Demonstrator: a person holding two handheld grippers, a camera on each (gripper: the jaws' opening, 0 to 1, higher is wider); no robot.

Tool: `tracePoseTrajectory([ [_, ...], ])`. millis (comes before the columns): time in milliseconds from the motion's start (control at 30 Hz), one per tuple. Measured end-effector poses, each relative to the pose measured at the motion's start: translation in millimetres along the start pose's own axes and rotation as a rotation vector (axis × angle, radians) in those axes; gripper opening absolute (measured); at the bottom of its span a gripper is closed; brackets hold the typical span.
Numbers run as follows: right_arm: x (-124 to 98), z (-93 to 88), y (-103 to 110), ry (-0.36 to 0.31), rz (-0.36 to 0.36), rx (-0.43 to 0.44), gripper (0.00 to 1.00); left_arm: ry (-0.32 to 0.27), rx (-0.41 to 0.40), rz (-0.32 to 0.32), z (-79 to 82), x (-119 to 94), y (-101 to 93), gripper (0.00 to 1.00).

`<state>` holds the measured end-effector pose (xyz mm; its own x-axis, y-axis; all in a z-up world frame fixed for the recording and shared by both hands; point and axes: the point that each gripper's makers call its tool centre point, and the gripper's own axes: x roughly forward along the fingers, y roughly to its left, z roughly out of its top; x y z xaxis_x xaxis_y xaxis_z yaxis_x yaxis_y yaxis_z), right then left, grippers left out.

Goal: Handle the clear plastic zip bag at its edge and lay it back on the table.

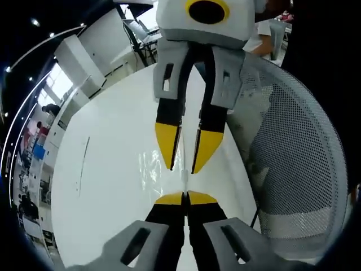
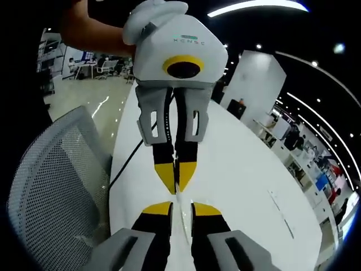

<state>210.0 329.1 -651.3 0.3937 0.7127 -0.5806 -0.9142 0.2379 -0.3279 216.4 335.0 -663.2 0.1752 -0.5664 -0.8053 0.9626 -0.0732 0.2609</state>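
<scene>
Left gripper view: left tongs (image 1: 185, 197) at bottom of frame, yellow tips pinched together on a thin clear edge of the zip bag (image 1: 185, 179). That edge runs up as a narrow pale strip to the right tongs (image 1: 183, 168), which come in from the top with tips pointing down toward the camera. Their yellow tips sit narrow, a slim gap between them, with the strip of bag reaching up into that gap; whether they grip it cannot be told from this view. More of the bag shows as a glossy, crinkled sheen (image 1: 151, 164) just left of the right tongs' tips, lying on or very near the white desk (image 1: 113, 169). White mesh chair back (image 1: 299, 164) beside the desk edge on the right of frame. Thin dark line marked on the desk (image 1: 83, 164) further left.

Right gripper view: right tongs (image 2: 180, 208) at bottom, tips narrowly apart with a slim clear strip of bag (image 2: 181, 217) running between them. Can't tell if they touch it. Left tongs (image 2: 176, 176) face in from above, yellow tips closed together, bag edge (image 2: 177, 192) hanging from them. A bare hand and forearm (image 2: 90, 31) hold the left gripper body. Mesh chair (image 2: 51, 175) at left, dark cable (image 2: 127, 164) running over the desk (image 2: 242, 175) edge beside it. Office floor and workstations behind, blurred.
</scene>
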Motion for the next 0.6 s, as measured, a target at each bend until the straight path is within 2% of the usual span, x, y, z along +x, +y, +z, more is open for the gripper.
tracePoseTrajectory([
  [600, 11.4, 1.9, 5.7, 0.023, 0.056, -0.07, 0.03, 0.007, 0.011, -0.02, 1.8, 2.1, -3.1, 0.0],
])
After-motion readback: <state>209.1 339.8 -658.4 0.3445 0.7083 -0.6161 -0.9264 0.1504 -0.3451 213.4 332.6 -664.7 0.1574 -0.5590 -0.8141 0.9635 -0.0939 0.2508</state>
